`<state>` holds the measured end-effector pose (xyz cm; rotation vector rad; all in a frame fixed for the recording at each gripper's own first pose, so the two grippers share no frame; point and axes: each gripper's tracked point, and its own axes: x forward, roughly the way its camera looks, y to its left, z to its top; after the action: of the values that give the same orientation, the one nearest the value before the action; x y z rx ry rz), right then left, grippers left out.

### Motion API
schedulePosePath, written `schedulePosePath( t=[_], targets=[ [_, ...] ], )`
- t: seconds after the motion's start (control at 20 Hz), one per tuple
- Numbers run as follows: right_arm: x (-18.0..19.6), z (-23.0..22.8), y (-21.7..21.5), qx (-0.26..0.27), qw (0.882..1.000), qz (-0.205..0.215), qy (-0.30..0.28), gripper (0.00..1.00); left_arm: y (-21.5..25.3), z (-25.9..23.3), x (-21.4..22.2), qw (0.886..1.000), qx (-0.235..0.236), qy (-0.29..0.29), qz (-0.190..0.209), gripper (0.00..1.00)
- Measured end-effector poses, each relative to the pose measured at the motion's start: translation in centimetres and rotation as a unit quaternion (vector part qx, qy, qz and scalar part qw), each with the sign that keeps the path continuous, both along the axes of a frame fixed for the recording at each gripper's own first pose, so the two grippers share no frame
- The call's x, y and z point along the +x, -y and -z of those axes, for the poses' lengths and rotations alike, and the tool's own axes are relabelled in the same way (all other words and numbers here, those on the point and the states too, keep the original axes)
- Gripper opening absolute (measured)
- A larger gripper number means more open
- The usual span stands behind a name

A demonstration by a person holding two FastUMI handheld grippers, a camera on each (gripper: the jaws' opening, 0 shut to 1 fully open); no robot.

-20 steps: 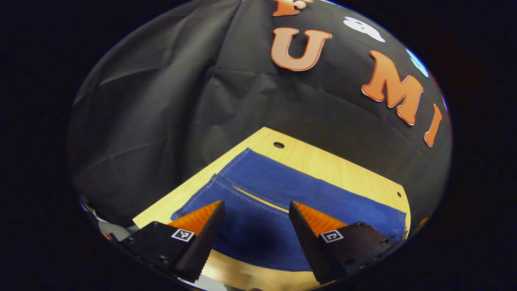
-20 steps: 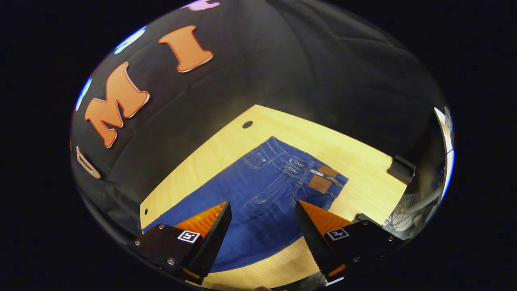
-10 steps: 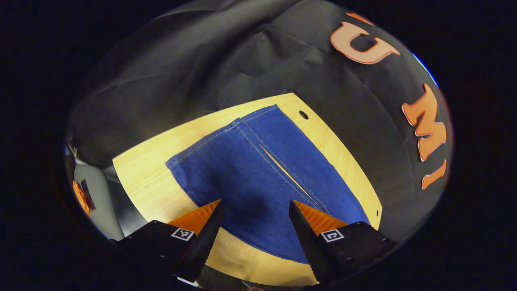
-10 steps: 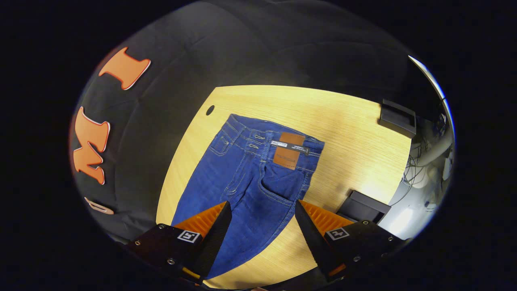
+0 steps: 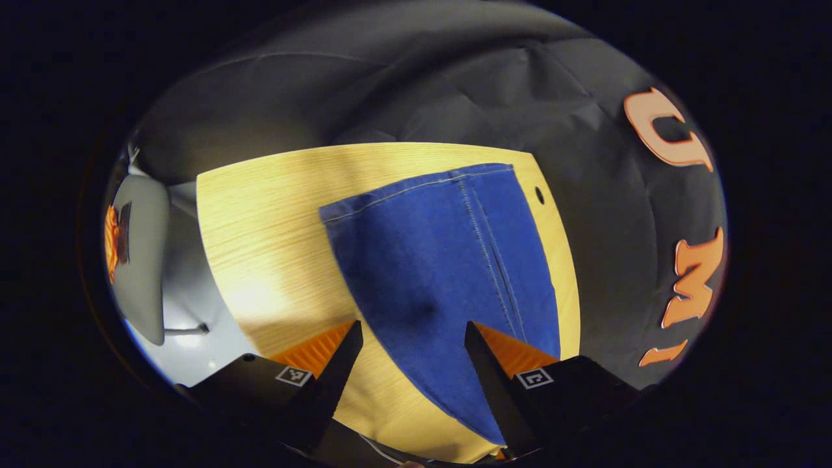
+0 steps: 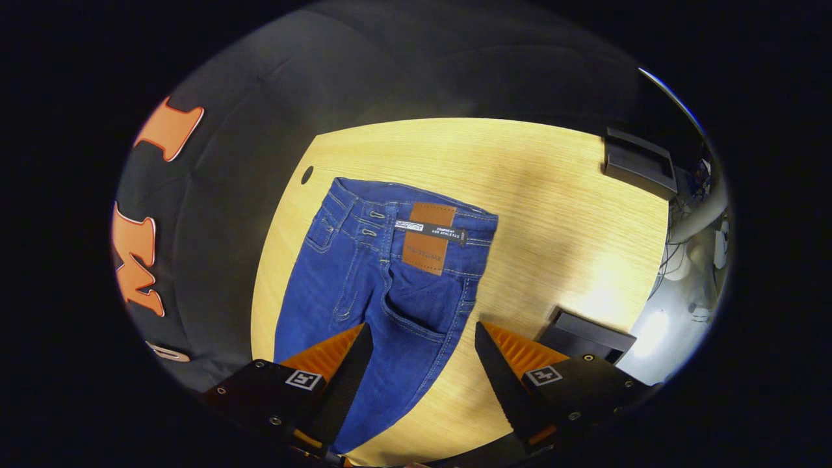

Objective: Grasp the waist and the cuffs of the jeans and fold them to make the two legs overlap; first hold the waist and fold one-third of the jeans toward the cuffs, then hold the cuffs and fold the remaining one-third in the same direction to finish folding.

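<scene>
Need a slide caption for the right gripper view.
Open right gripper above the waist end of blue jeans lying flat on a wooden table.

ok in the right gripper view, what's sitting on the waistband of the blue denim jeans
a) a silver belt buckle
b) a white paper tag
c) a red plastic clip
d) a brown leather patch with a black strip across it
d, a brown leather patch crossed by a black strip lies on the waistband of the blue denim jeans, spread flat on the light wooden table.
</scene>
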<state>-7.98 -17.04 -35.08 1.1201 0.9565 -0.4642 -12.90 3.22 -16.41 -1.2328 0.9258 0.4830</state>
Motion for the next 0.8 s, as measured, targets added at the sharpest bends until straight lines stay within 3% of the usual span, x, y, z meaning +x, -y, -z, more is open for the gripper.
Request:
schedulePosePath(
  t=[0.35,0.8],
  targets=[
    [0.9,1.2,0.3,0.022,1.0,0.013,0.007,0.98,-2.8,0.4,1.7,0.996,-0.043,0.049,-0.067,0.93],
    [2.6,1.3,0.3,0.047,0.998,0.03,0.041,0.93,-2.1,0.9,5.5,0.994,-0.037,0.099,-0.027,0.81]
  ],
)
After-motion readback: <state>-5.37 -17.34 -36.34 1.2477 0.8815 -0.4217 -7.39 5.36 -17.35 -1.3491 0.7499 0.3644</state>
